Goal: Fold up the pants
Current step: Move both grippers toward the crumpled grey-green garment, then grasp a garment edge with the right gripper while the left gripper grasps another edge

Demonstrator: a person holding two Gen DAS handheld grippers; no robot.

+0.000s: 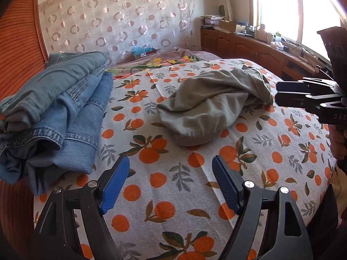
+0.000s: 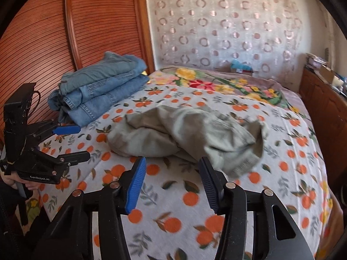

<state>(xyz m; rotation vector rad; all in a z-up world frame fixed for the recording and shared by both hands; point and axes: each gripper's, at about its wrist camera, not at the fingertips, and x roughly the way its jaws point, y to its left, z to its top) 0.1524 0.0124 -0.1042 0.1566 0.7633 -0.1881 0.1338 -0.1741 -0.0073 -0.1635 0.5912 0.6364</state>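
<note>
Grey-green pants (image 1: 213, 101) lie crumpled in a heap near the middle of the bed (image 1: 173, 195), on its orange-print cover. A stack of folded jeans (image 1: 54, 117) sits along the bed's left edge, against the wooden headboard (image 2: 65, 32), well apart from the pants. The left claw (image 1: 171, 184) hovers over the near part of the bed, spread wide and holding nothing. The right claw (image 2: 171, 186) is likewise wide apart and bare, just short of the heap's near edge.
</note>
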